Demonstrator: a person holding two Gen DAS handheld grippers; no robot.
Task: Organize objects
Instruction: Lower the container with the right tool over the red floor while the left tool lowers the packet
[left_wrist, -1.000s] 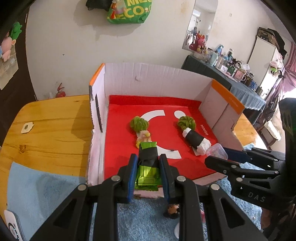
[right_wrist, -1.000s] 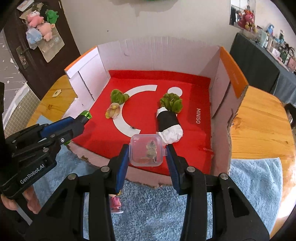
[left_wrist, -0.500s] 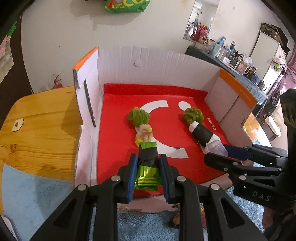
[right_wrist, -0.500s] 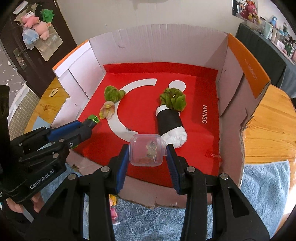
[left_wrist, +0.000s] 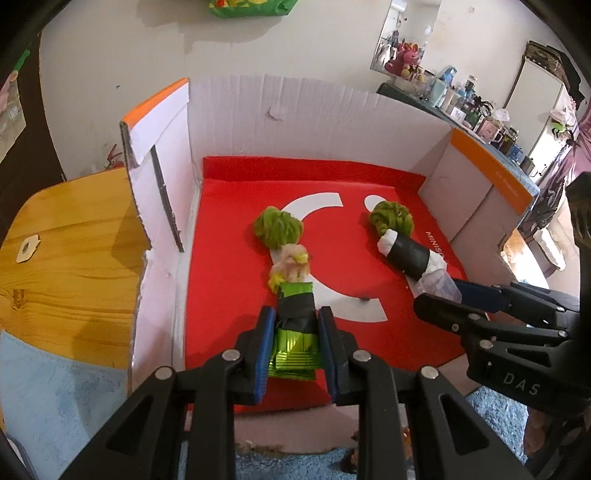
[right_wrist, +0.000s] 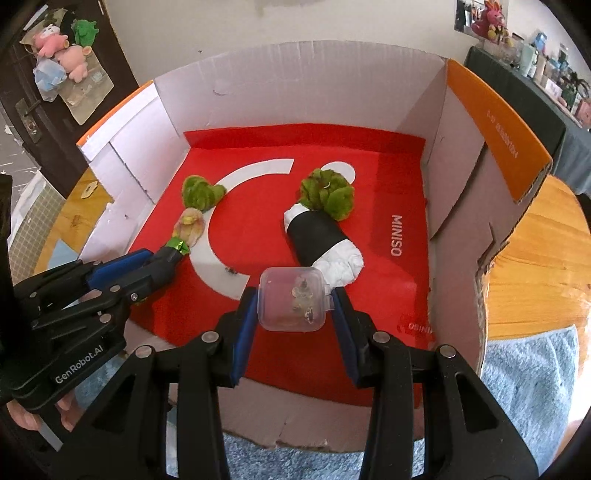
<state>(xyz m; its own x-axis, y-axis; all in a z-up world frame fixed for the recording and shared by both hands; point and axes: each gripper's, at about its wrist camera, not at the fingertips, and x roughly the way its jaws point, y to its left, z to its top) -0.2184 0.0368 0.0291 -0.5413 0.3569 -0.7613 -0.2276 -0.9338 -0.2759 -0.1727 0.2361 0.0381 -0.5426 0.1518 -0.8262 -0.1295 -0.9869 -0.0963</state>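
Both grippers loaded over the cardboard box (right_wrist: 495, 122)

The left gripper (left_wrist: 295, 334) clamps a shiny green foil bundle (left_wrist: 293, 350) banded in black, above the box's red floor; the right gripper (right_wrist: 293, 308) pinches a small clear plastic case (right_wrist: 293, 304) near the box's front edge.

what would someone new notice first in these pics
The bright red mat lining the open cardboard box grabs the eye first, with a black-and-white wrapped bundle topped by green fluff lying on it right of centre. Over its near edge, the right gripper clamps a small clear plastic container, and the left gripper clamps a shiny green packet.
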